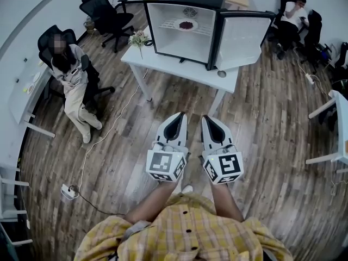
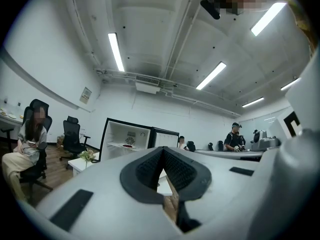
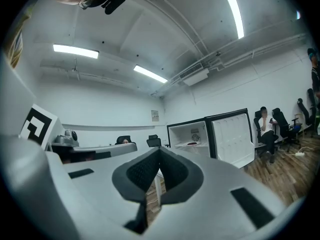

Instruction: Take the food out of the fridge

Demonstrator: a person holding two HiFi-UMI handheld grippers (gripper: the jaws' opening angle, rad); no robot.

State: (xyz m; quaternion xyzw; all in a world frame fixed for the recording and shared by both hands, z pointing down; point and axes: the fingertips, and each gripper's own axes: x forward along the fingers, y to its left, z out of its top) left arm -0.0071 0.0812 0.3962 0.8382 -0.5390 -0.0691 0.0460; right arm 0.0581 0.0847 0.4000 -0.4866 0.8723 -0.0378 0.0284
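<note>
A small black fridge (image 1: 185,23) stands on a white table (image 1: 179,69) with its door (image 1: 242,39) swung open to the right. On its wire shelf lies a white plate of dark red food (image 1: 186,25). The same plate of food (image 2: 129,145) shows small in the left gripper view and the plate (image 3: 192,144) in the right gripper view. My left gripper (image 1: 176,122) and right gripper (image 1: 210,123) are held side by side over the floor, well short of the table. Both are shut with nothing in them.
A seated person (image 1: 68,75) is at the left on an office chair. Another black chair (image 1: 103,12) stands behind the table. A flower vase (image 1: 140,39) sits on the table's left corner. A second person (image 1: 293,15) sits at the far right. A power strip (image 1: 68,190) and cable lie on the floor.
</note>
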